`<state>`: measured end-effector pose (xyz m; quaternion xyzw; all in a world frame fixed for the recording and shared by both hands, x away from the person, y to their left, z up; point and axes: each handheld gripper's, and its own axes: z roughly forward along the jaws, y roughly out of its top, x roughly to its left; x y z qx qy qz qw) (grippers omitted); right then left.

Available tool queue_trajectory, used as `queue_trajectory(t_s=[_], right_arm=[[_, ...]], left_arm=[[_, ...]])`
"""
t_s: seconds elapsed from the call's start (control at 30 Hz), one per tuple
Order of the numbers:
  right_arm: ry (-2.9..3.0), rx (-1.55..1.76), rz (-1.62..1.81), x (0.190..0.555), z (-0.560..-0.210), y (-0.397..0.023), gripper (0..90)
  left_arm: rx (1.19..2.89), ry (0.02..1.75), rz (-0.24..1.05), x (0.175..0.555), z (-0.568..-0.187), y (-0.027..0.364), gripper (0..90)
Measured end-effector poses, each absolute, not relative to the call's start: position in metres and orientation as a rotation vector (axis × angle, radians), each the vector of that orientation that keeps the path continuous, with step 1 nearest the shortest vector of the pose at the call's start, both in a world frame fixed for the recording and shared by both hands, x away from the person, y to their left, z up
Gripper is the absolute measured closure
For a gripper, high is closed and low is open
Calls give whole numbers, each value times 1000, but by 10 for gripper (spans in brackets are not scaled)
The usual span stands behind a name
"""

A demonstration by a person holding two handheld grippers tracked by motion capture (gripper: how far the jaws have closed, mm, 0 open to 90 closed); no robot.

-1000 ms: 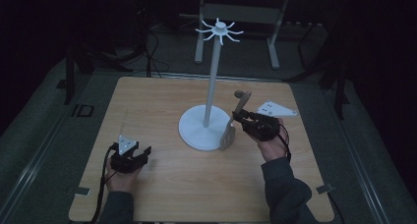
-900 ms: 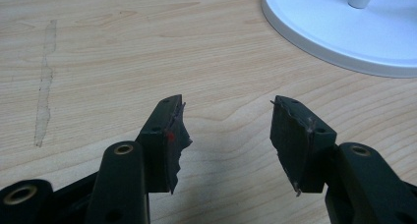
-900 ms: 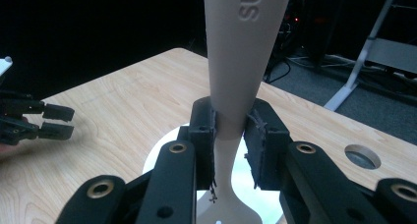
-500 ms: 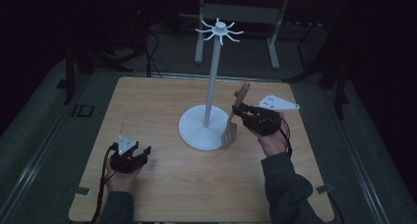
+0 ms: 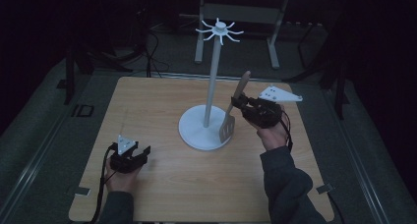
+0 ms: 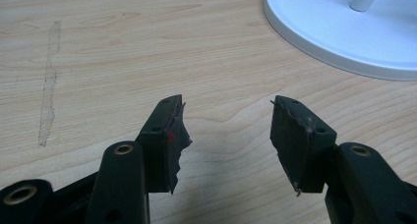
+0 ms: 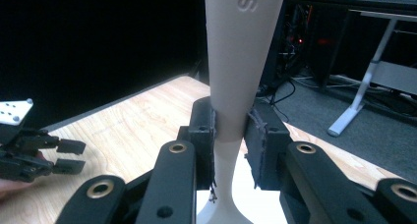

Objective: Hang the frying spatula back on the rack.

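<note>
Right gripper view — right tool (image 7: 230, 135) clamps smooth beige spatula (image 7: 236, 62) handle.

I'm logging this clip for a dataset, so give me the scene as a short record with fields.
setting: wooden table, dark room
stand: white hook stand, upright at mid-table
held thing: slotted spatula, blade down beside the stand's base
right tongs: shut on the spatula's handle
left tongs: open, nothing between them, low over the table

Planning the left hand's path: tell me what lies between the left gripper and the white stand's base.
Bare wooden table only. In the left gripper view, the open left gripper faces the stand's base across clear tabletop.
</note>
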<state>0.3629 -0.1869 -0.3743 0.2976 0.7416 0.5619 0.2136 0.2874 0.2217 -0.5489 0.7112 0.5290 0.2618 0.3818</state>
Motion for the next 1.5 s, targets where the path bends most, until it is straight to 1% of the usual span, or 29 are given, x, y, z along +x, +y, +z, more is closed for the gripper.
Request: queue_trajectory(t_s=[0.93, 1.5], right_arm=[[2038, 812, 1572, 376, -342, -185, 746], [2053, 810, 1569, 386, -329, -176, 746]], left_arm=[[1804, 1354, 671, 287, -549, 223, 467], [1797, 1357, 673, 287, -548, 223, 467]])
